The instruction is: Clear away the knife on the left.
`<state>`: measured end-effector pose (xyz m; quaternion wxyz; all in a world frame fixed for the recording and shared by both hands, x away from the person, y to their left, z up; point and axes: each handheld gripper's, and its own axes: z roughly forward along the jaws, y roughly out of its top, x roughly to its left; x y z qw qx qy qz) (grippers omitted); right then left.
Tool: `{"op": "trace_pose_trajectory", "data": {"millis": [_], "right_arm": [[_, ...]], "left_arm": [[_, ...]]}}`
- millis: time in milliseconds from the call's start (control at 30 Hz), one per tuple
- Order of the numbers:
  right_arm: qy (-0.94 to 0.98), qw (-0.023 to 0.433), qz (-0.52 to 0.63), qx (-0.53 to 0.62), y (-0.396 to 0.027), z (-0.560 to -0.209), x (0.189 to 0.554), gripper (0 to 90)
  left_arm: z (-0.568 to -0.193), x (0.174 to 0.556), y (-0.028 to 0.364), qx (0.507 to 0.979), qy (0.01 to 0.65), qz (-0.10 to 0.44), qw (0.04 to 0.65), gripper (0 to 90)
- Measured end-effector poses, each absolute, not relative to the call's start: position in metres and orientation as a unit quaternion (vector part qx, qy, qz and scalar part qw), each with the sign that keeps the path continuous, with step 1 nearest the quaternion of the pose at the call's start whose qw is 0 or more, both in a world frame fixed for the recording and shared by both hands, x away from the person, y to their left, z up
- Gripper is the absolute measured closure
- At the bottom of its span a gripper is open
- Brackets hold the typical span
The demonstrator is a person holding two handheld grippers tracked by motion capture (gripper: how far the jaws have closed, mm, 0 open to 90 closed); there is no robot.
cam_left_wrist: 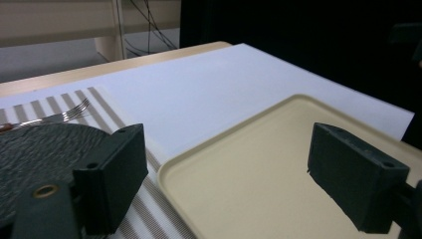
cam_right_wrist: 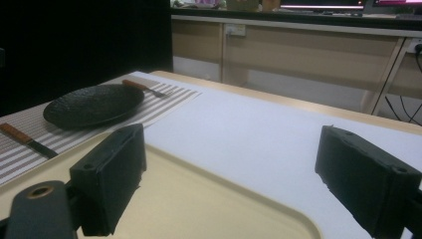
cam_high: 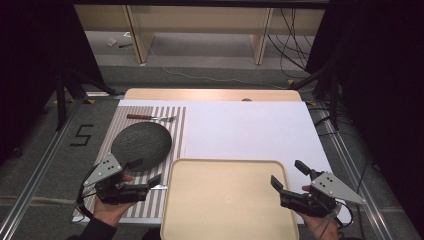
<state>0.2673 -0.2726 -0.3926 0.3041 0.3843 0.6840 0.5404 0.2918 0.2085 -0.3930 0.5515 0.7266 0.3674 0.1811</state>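
left tongs [cam_high: 148,171]: agape, low over striped mat [cam_high: 177,125] | right tongs [cam_high: 289,174]: agape, beside tray [cam_high: 229,165]

A light wooden table [cam_high: 212,94] is seen from above, its wood showing only as a strip along the far edge. A large white sheet [cam_high: 250,130] covers most of the top. At the left lies a grey-and-white striped placemat [cam_high: 177,125], its right edge just beside or slightly over the sheet. A wide, shallow cream tray [cam_high: 229,165] rests at the near edge, centred, lying on the white sheet and overlapping the placemat's right side.
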Motion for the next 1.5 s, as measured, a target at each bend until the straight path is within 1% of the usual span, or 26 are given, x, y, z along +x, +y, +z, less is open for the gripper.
{"op": "trace_pose_trajectory", "data": {"millis": [67,200,467,533,567,833,967,1067,1100,1167,1300,1333,1500], "right_arm": [[0.685,0.303,0.540,0.384,-0.272,-0.393,0.267,13.4],[0.686,0.302,0.540,0.383,-0.272,-0.393,0.267,13.4],[0.684,0.301,0.541,0.385,-0.273,-0.392,0.268,13.6],[0.685,0.300,0.541,0.385,-0.273,-0.393,0.268,13.6],[0.685,0.300,0.541,0.385,-0.273,-0.393,0.268,13.6],[0.685,0.299,0.541,0.386,-0.273,-0.392,0.268,13.9],[0.685,0.298,0.541,0.386,-0.273,-0.393,0.269,13.9],[0.684,0.298,0.542,0.386,-0.273,-0.392,0.269,13.9],[0.684,0.298,0.543,0.386,-0.273,-0.392,0.269,14.0],[0.683,0.298,0.543,0.387,-0.273,-0.392,0.269,14.0],[0.684,0.297,0.543,0.386,-0.273,-0.392,0.269,14.1],[0.685,0.297,0.543,0.386,-0.273,-0.392,0.269,14.1],[0.684,0.297,0.543,0.385,-0.273,-0.392,0.269,14.2]], "left_arm": [[-0.393,0.292,0.210,0.730,0.367,0.182,0.546,15.2],[-0.394,0.296,0.215,0.751,0.365,0.188,0.518,15.2],[-0.400,0.306,0.230,0.765,0.392,0.154,0.487,14.5],[-0.402,0.310,0.236,0.778,0.392,0.146,0.469,14.3],[-0.402,0.310,0.236,0.778,0.392,0.146,0.469,14.2],[-0.407,0.321,0.264,0.806,0.403,0.129,0.413,14.4],[-0.408,0.324,0.273,0.820,0.400,0.132,0.387,14.4],[-0.411,0.327,0.278,0.837,0.394,0.121,0.361,14.5],[-0.414,0.329,0.280,0.848,0.389,0.115,0.342,14.4],[-0.415,0.330,0.280,0.853,0.385,0.113,0.335,14.7],[-0.423,0.336,0.280,0.875,0.374,0.103,0.290,15.0],[-0.423,0.336,0.280,0.875,0.374,0.103,0.290,15.0],[-0.433,0.343,0.281,0.891,0.369,0.092,0.250,15.3]]}}
